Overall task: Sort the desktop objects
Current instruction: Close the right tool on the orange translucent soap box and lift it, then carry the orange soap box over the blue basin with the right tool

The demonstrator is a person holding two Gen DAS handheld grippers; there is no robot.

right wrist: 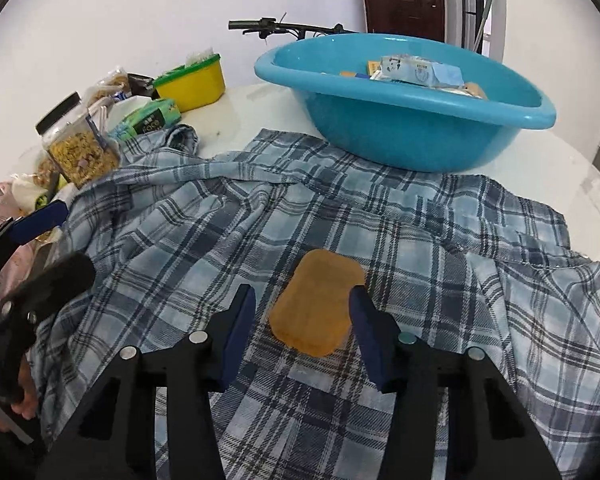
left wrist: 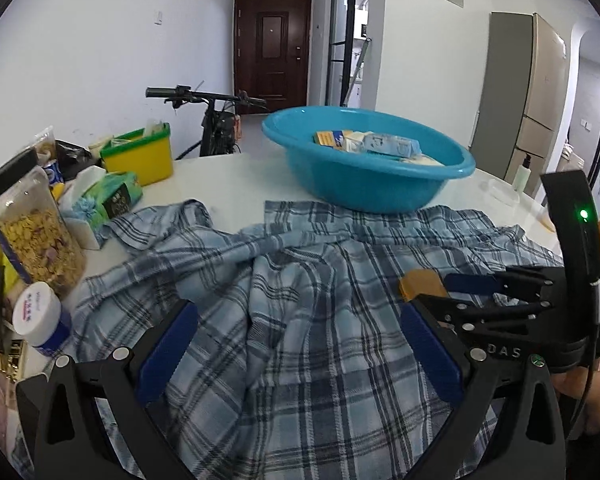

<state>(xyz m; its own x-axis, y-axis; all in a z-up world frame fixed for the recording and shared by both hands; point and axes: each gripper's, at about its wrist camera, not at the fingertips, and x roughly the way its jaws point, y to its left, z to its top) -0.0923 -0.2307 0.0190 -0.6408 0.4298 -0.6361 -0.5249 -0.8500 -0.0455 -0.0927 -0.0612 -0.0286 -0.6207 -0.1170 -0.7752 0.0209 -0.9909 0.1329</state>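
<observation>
Right gripper (right wrist: 302, 322), jaws apart, straddles the near end of an amber soap-like bar (right wrist: 318, 302) — its right finger just beside the bar's edge, the left finger clear, apparently aligned for a pinch. Left gripper (left wrist: 298, 354), also spread and empty, hovers over the plaid shirt (left wrist: 300, 300) on which the bar lies. Beyond, toward the table's (left wrist: 228, 176) far edge, the blue basin (right wrist: 412, 136) already holds sorted packets — the likely destination.

Brown soap bar (right wrist: 318, 302) lies flat mid-way on the plaid shirt (right wrist: 228, 240). Blue basin (right wrist: 404, 120) sits at the shirt's far edge, holding small packets (right wrist: 416, 70).
</observation>
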